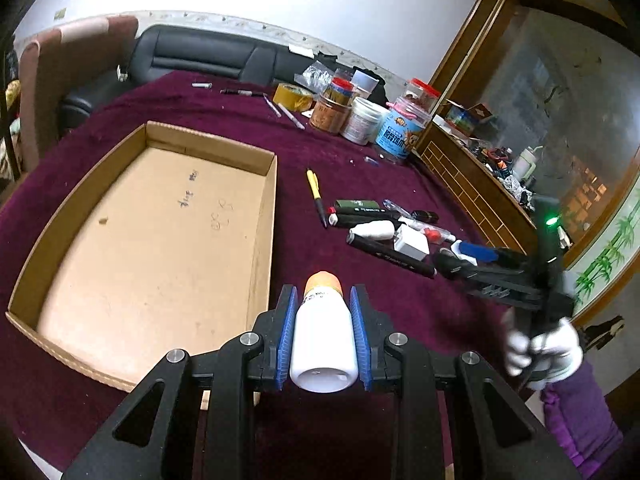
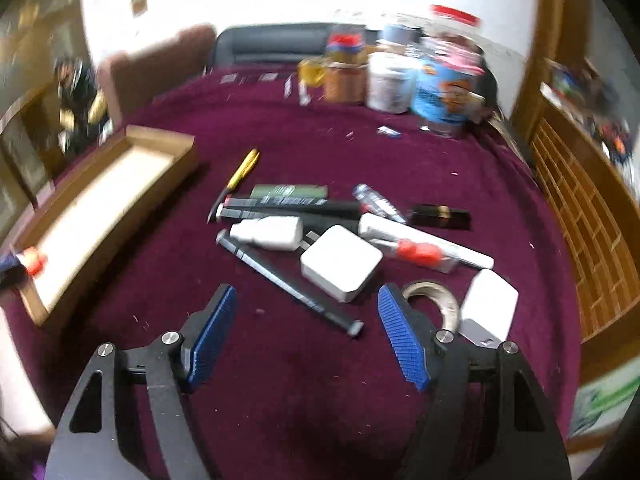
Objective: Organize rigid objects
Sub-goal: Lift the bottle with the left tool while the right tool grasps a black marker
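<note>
My left gripper (image 1: 323, 300) is shut on a white bottle with an orange cap (image 1: 323, 336), held above the cloth just right of an empty cardboard tray (image 1: 160, 232). My right gripper (image 2: 308, 300) is open and empty, low over a pile of small objects: a white square charger (image 2: 342, 262), a white plug adapter (image 2: 272, 233), black pens (image 2: 288, 280), a yellow pen (image 2: 242, 172), a red-capped tube (image 2: 420, 254), a white block (image 2: 488, 306) and a metal ring (image 2: 436, 300). The right gripper also shows in the left wrist view (image 1: 452, 260), over the pile (image 1: 384, 228).
A dark red cloth (image 2: 320, 380) covers the table. Jars, tins and a tape roll (image 1: 360, 108) stand at the far edge, with loose pens near them. A black sofa (image 1: 208, 56) sits behind the table. A wooden cabinet (image 1: 480, 184) stands to the right.
</note>
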Demonstrator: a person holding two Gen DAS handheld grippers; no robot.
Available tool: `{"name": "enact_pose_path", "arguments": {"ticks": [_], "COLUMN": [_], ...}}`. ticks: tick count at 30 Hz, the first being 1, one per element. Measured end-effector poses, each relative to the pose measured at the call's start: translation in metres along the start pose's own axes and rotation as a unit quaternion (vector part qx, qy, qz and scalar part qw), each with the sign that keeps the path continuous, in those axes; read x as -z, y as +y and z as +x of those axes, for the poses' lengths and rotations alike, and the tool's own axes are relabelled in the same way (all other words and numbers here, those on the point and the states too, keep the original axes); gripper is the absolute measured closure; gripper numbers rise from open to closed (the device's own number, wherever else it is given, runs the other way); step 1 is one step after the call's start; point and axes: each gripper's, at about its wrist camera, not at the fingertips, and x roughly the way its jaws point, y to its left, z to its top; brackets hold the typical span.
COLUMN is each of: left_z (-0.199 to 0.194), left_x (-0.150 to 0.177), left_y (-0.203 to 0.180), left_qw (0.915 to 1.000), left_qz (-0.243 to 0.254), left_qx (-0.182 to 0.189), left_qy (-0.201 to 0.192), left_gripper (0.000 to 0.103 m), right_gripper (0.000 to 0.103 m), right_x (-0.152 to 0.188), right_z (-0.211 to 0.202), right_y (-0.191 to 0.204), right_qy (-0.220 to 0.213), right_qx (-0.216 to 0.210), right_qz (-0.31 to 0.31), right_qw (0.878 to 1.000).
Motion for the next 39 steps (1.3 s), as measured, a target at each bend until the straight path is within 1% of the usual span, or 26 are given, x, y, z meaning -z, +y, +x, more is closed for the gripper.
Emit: {"name": "enact_pose_path", "arguments": {"ticks": [3, 4, 7, 9, 10, 12, 13, 15, 16, 17, 18, 20, 21, 23, 25, 26, 27, 28, 29, 30, 31, 32, 34, 35, 37, 39], "left_z": [-0.007, -0.009, -0.007, -0.004, -0.003, -0.001, 0.000, 0.001, 0.003, 0.004, 0.006, 0.009, 0.009, 0.007, 0.006, 0.006, 0.006, 0.006, 0.006, 0.006, 0.006, 0.005, 0.003, 0.003, 0.002, 0.001], "left_x": [0.001, 0.001, 0.001, 0.003, 0.003, 0.003, 0.003, 0.003, 0.003, 0.002, 0.003, 0.004, 0.005, 0.005, 0.003, 0.003, 0.004, 0.004, 0.006, 0.006, 0.006, 0.006, 0.006, 0.005, 0.004, 0.004], "left_y": [-0.001, -0.002, 0.001, 0.002, 0.003, 0.005, 0.006, 0.007, 0.008, 0.008, 0.008, 0.008, 0.008, 0.007, 0.008, 0.008, 0.007, 0.006, 0.005, 0.005, 0.005, 0.006, 0.008, 0.009, 0.011, 0.011], "left_qw": [0.9999, 0.9999, 0.9999, 1.0000, 1.0000, 1.0000, 1.0000, 1.0000, 1.0000, 1.0000, 0.9999, 0.9999, 0.9999, 0.9999, 0.9999, 0.9999, 0.9999, 0.9999, 0.9999, 0.9999, 0.9999, 0.9999, 0.9999, 0.9999, 0.9999, 0.9999], "left_qz": [0.008, 0.010, 0.006, 0.001, -0.001, -0.003, -0.004, -0.006, -0.007, -0.008, -0.010, -0.011, -0.009, -0.006, -0.007, -0.008, -0.008, -0.008, -0.007, -0.007, -0.007, -0.008, -0.011, -0.013, -0.014, -0.013], "left_qx": [-0.007, -0.008, -0.007, -0.005, -0.005, -0.005, -0.004, -0.004, -0.003, -0.002, -0.001, 0.002, 0.002, 0.000, 0.001, 0.002, 0.004, 0.005, 0.006, 0.005, 0.004, 0.004, 0.003, 0.003, 0.002, 0.002], "left_qy": [-0.009, -0.011, -0.010, -0.007, -0.005, 0.000, 0.001, 0.001, 0.002, 0.003, 0.006, 0.011, 0.013, 0.012, 0.010, 0.009, 0.009, 0.010, 0.011, 0.012, 0.012, 0.011, 0.009, 0.008, 0.006, 0.002], "left_gripper": [0.080, 0.080, 0.080, 0.080, 0.080, 0.080, 0.080, 0.080, 0.080, 0.080, 0.080, 0.080, 0.080, 0.080, 0.080, 0.080, 0.080, 0.080, 0.080, 0.080, 0.080, 0.080, 0.080, 0.080, 0.080, 0.080], "right_gripper": [0.051, 0.052, 0.054, 0.054, 0.054, 0.052, 0.052, 0.055, 0.064, 0.070, 0.074, 0.076, 0.076, 0.076, 0.071, 0.070, 0.070, 0.067, 0.066, 0.062, 0.062, 0.065, 0.077, 0.080, 0.091, 0.091], "right_x": [0.003, 0.003, 0.001, 0.000, 0.000, -0.005, -0.007, -0.010, -0.010, -0.009, -0.006, -0.006, -0.009, -0.014, -0.019, -0.021, -0.021, -0.019, -0.019, -0.018, -0.016, -0.018, -0.017, -0.014, -0.010, -0.009], "right_z": [0.020, 0.026, 0.038, 0.049, 0.050, 0.053, 0.052, 0.049, 0.049, 0.054, 0.059, 0.057, 0.052, 0.037, 0.031, 0.037, 0.046, 0.056, 0.066, 0.070, 0.081, 0.083, 0.081, 0.080, 0.073, 0.064], "right_y": [0.017, 0.022, 0.031, 0.035, 0.035, 0.031, 0.027, 0.024, 0.023, 0.026, 0.029, 0.038, 0.039, 0.037, 0.037, 0.036, 0.034, 0.032, 0.031, 0.031, 0.029, 0.021, 0.019, 0.022, 0.021, 0.013], "right_qy": [0.019, 0.020, 0.024, 0.040, 0.034, 0.046, 0.051, 0.071, 0.093, 0.116, 0.136, 0.123, 0.112, 0.082, 0.060, 0.064, 0.077, 0.091, 0.089, 0.081, 0.106, 0.106, 0.104, 0.106, 0.112, 0.117], "right_qx": [-0.014, -0.019, -0.009, -0.030, -0.023, -0.013, -0.022, -0.073, -0.104, -0.122, -0.126, -0.084, -0.075, -0.098, -0.074, -0.056, -0.051, -0.052, -0.040, -0.027, -0.030, -0.055, -0.060, -0.061, -0.068, -0.093], "right_qz": [-0.020, -0.027, -0.051, -0.053, -0.057, -0.056, -0.049, -0.032, -0.024, -0.021, -0.024, -0.056, -0.058, -0.057, -0.073, -0.085, -0.087, -0.086, -0.092, -0.101, -0.093, -0.059, -0.045, -0.044, -0.028, 0.008], "right_qw": [1.000, 0.999, 0.998, 0.997, 0.998, 0.997, 0.997, 0.994, 0.990, 0.986, 0.982, 0.987, 0.989, 0.990, 0.993, 0.993, 0.992, 0.991, 0.991, 0.991, 0.990, 0.991, 0.992, 0.992, 0.991, 0.989]}}
